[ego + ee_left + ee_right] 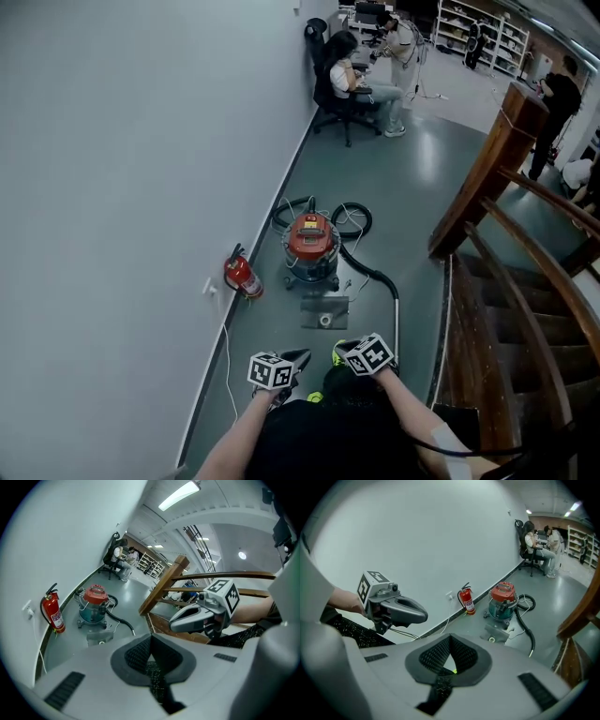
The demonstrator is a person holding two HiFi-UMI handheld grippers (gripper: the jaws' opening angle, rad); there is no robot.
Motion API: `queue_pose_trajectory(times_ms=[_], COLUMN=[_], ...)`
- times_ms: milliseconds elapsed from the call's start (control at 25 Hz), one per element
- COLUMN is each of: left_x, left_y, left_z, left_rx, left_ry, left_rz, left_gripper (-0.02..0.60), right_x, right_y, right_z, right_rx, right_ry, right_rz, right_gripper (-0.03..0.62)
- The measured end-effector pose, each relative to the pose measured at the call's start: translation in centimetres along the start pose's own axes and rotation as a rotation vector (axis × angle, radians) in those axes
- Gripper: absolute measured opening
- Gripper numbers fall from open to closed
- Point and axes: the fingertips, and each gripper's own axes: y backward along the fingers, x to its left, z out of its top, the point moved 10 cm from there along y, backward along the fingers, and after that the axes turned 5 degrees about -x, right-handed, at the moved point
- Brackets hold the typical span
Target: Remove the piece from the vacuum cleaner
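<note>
- Head view: left gripper [292, 361] and right gripper [342, 354] side by side at bottom centre, both up off the floor and empty.
- Vacuum cleaner [311, 246], red lid, stands on the grey floor at frame centre, well apart from both grippers. Its black hose [375, 277] runs down to the lower right.
- Grey flat part [325, 311] lies on the floor just below the vacuum. Fire extinguisher [244, 277] is at the wall to its left.
- Left gripper view: my jaws are fully together at [150, 660], nothing between them. Vacuum cleaner [95, 604] at left of centre, extinguisher [52, 613] further left, right gripper [197, 616] at right.
- Right gripper view: jaws pressed together at [449, 660], nothing held. Vacuum cleaner [502, 601] at right of centre, extinguisher [466, 601] just left of it, left gripper [393, 609] at left.
</note>
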Motion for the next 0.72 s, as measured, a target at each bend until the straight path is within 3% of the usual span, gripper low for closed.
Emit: queue_pose_trajectory(times_ms=[560, 720], left_x=[-8.0, -8.8], left_y=[0.7, 1.0], left_z=[-3.9, -4.1], left_rx=[-0.065, -0.086], left_ry=[-0.087, -0.085], left_rz=[-0.03, -0.03], left_gripper=[0.011, 0.011], right_x=[6.1, 6.0], right_y=[3.4, 4.7], right_z=[-6.3, -6.2], right_rx=[-0.11, -0.168], right_ry=[-0.039, -0.061], right_rz=[-0.036, -0.042], right_gripper=[0.015, 0.015])
